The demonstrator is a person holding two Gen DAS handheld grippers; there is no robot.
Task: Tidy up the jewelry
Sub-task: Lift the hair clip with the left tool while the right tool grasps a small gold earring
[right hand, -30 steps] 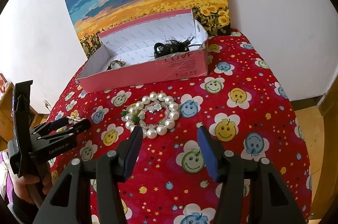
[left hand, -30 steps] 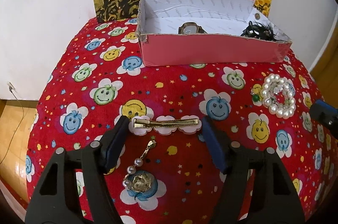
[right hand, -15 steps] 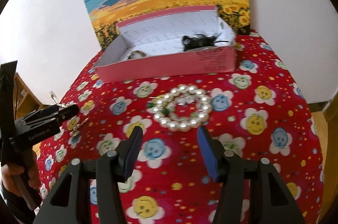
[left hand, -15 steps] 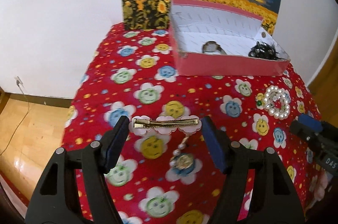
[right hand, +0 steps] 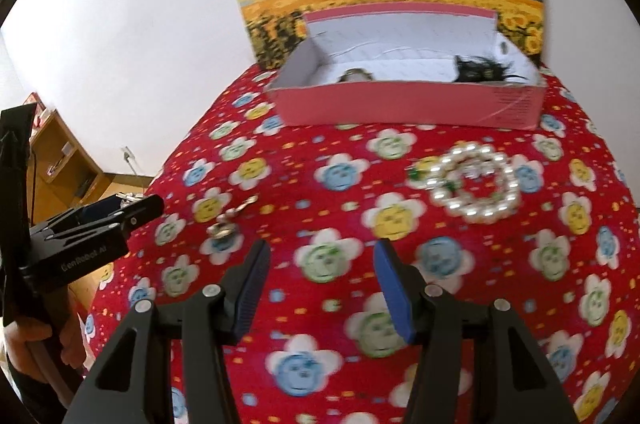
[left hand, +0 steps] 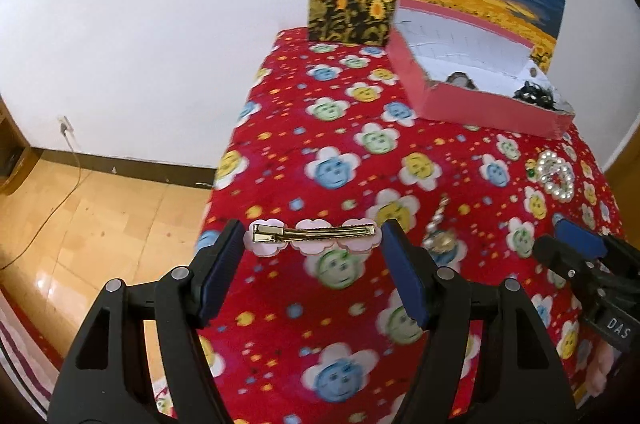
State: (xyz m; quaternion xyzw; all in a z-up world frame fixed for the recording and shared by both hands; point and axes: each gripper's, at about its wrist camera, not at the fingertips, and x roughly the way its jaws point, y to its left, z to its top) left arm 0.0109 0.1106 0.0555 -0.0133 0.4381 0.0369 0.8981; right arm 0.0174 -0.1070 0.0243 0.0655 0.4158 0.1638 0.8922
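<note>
L tool (left hand: 312,238) grips the pink hair clip (left hand: 314,237) lifted off the counter (left hand: 360,160); R tool (right hand: 320,266) half open, empty. Watch (right hand: 357,74) & black hairpiece (right hand: 482,69) already in pink box (right hand: 400,104); pearl bracelet (right hand: 474,186), earring (right hand: 230,220) left.

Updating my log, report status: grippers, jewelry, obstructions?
Left gripper shut on gold-and-pink scalloped hair clip. Right gripper open, empty. Pink cardboard box open-topped, nothing blocking the way.

hair clip (left hand: 313,237) x1 | pearl bracelet (right hand: 475,186) x1 | earring (right hand: 230,220) x1 | box (right hand: 404,106) x1 (2 items inside)
</note>
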